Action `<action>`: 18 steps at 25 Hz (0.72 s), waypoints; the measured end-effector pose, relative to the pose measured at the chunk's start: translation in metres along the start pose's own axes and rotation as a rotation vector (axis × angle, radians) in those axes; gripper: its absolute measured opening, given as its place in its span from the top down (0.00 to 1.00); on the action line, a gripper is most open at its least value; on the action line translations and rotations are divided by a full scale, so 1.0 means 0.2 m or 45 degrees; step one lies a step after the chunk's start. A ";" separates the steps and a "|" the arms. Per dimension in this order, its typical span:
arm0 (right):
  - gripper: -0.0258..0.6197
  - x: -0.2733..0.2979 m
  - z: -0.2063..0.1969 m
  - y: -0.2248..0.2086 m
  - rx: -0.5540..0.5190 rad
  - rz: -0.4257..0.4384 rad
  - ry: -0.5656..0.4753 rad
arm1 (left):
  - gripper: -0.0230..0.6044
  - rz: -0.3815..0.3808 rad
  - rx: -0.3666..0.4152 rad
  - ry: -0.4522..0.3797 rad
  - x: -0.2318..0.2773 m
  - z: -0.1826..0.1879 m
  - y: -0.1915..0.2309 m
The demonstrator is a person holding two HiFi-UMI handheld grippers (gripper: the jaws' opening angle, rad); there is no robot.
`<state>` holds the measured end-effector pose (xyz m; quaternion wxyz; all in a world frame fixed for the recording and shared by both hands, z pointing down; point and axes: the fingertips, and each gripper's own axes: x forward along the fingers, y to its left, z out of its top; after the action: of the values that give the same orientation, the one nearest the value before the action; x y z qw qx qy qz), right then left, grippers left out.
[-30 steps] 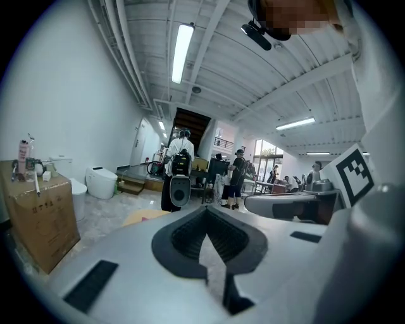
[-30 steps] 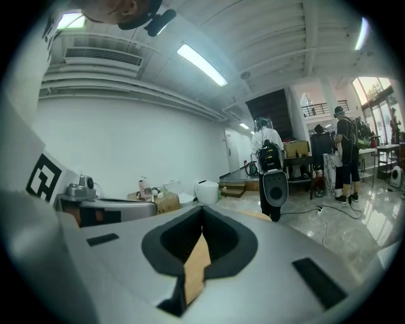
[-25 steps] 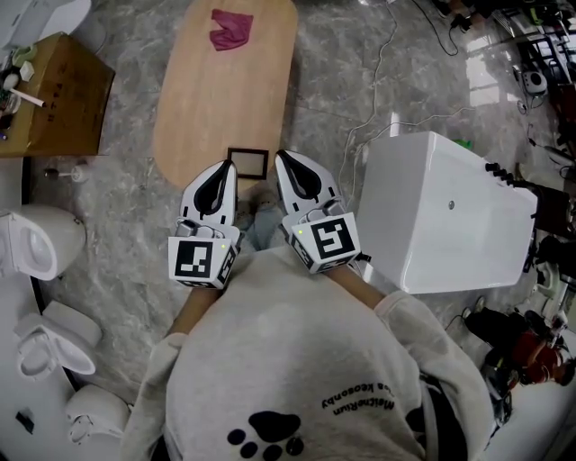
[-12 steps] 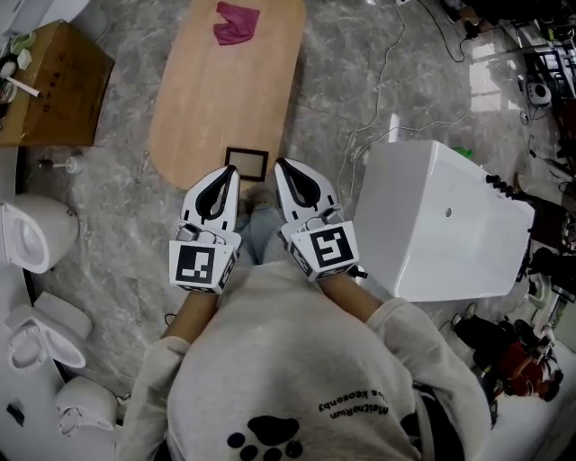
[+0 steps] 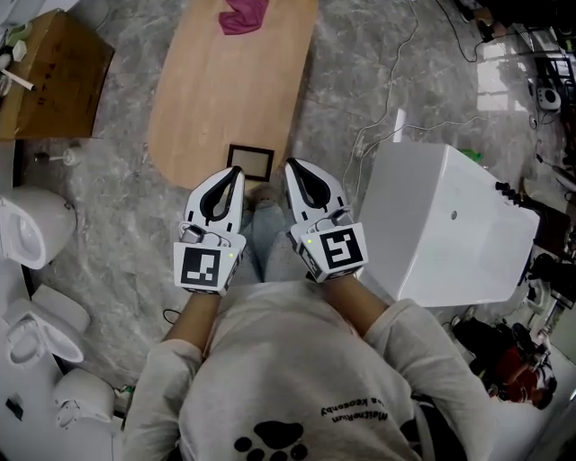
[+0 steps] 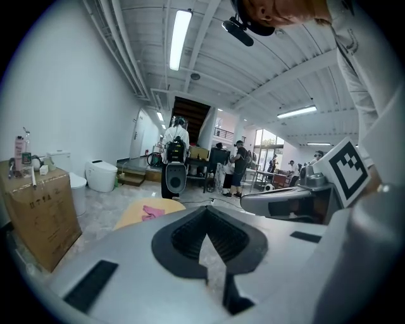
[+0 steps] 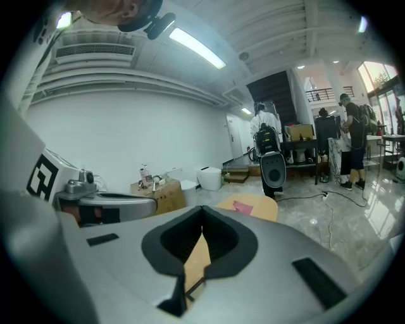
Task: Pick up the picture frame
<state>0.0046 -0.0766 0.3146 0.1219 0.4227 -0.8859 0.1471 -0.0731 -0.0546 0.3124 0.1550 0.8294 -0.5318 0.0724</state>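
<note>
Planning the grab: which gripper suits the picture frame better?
Probably right: the right gripper looks along the table at the picture frame; the left gripper faces floor. Both shut.

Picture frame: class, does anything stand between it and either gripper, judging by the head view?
Nothing visible does. The picture frame lies flat on the near end of the wooden table, just ahead of the left gripper and right gripper. The pink cloth lies at the far end, well clear.

grey marble floor (image 5: 117, 207); oval wooden table (image 5: 225, 90)
</note>
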 end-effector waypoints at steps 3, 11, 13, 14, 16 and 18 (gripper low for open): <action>0.95 0.02 -0.06 -0.02 0.021 0.000 0.016 | 0.95 0.004 -0.012 0.021 0.03 -0.06 0.00; 0.95 0.10 -0.21 -0.09 0.012 0.003 0.062 | 0.95 0.013 -0.049 0.039 0.09 -0.19 0.02; 0.95 0.12 -0.26 -0.08 0.004 0.019 0.076 | 0.95 0.024 -0.031 0.035 0.10 -0.23 0.04; 0.95 0.12 -0.29 -0.07 0.001 0.026 0.084 | 0.95 0.029 -0.023 0.034 0.10 -0.24 0.05; 0.95 0.13 -0.33 -0.07 0.002 0.035 0.095 | 0.95 0.037 -0.024 0.043 0.11 -0.28 0.07; 0.95 0.15 -0.36 -0.07 0.007 0.042 0.098 | 0.95 0.045 -0.033 0.054 0.12 -0.32 0.09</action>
<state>0.0032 -0.0800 0.3932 0.1522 0.4026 -0.8869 0.1678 -0.0764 -0.0602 0.3829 0.1757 0.8161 -0.5439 0.0856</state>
